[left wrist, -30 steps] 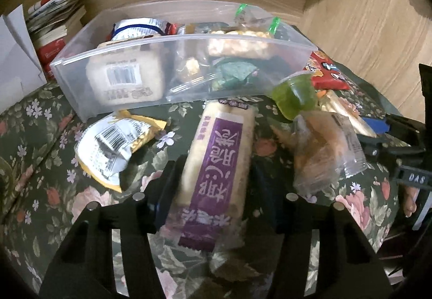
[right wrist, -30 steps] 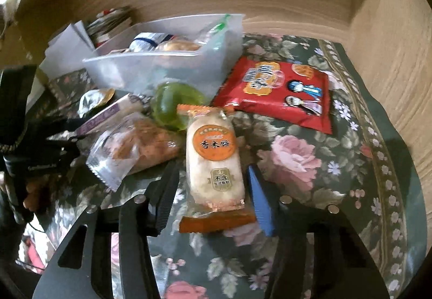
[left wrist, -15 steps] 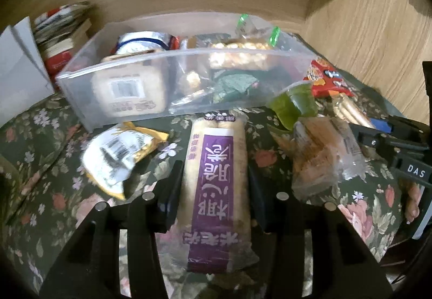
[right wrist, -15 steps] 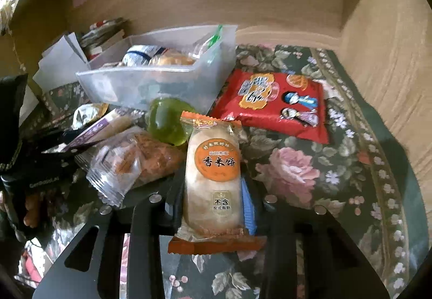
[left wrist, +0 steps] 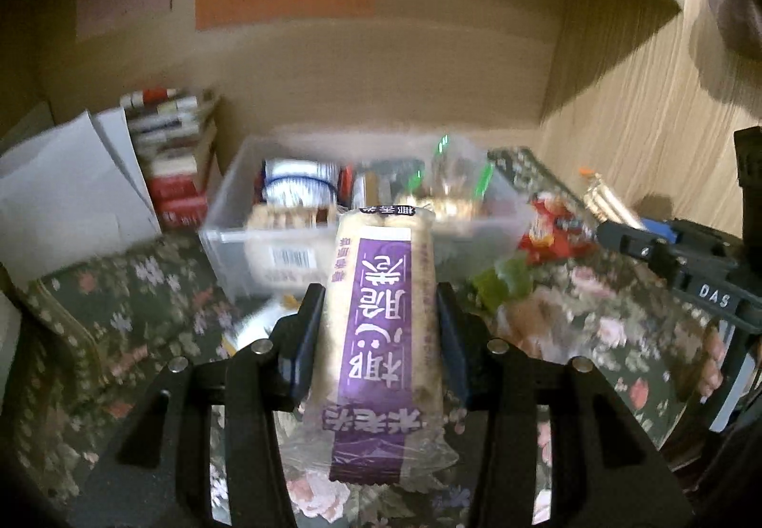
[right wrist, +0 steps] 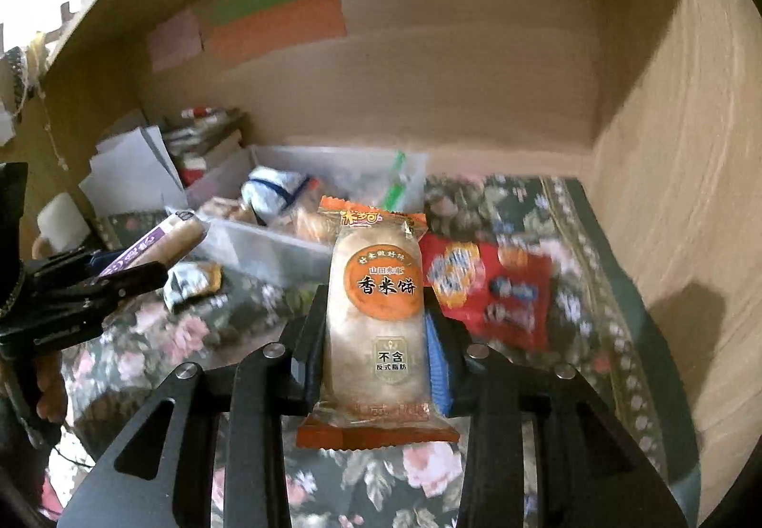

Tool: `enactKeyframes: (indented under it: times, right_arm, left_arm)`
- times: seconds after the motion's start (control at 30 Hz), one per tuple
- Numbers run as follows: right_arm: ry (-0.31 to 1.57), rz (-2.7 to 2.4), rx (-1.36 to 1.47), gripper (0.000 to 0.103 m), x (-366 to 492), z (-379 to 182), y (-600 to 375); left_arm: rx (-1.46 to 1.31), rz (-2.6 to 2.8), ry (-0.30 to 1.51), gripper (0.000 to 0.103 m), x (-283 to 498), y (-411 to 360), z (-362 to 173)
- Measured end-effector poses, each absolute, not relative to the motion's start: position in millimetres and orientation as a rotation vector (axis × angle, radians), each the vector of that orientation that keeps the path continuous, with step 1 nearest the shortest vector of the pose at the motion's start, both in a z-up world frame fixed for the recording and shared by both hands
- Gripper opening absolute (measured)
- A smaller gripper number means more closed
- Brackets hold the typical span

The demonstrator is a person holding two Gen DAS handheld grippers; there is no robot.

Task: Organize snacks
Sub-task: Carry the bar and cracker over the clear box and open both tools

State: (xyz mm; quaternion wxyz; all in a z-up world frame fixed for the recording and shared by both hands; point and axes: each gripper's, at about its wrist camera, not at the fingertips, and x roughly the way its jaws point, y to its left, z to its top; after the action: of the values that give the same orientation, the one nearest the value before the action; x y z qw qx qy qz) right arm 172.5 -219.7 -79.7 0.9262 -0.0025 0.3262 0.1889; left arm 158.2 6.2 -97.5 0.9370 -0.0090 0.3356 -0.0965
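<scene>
My left gripper (left wrist: pixel 378 323) is shut on a long purple-labelled rice cracker pack (left wrist: pixel 381 337) and holds it lifted above the floral cloth, in front of the clear plastic bin (left wrist: pixel 228 256). My right gripper (right wrist: pixel 376 328) is shut on an orange-labelled rice cake pack (right wrist: pixel 381 323), also lifted. The bin (right wrist: pixel 271 251) holds several snacks. The left gripper with the purple pack (right wrist: pixel 157 242) shows at the left of the right wrist view. The right gripper (left wrist: pixel 676 251) shows at the right of the left wrist view.
A red snack bag (right wrist: pixel 490 285), a silver-yellow packet (right wrist: pixel 190 282) and a green jelly cup (left wrist: pixel 505 285) lie on the floral cloth (right wrist: pixel 571 266). Books (left wrist: pixel 166 147) and white paper (left wrist: pixel 62 194) stand left of the bin. Wooden walls close the back and right.
Both grippers closed on their packs and lifted them off the cloth. Both views now look higher, toward the bin and the back wall.
</scene>
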Motion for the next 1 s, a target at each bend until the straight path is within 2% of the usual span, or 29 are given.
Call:
enactKeyframes:
  times: [0.53,1.0]
  right_arm:
    - [0.557,0.445,-0.069,0.032,215.8,-41.6,-176.4]
    - [0.683,0.448,-0.107,0.032,282.6,-67.9,-148.6]
  left_arm:
    - [-0.033,-0.175,0.614,0.045,212.9,4.6,-59.5]
    - [-0.056,-0.161,0.7,0.045,278.9,10.9,-76.8]
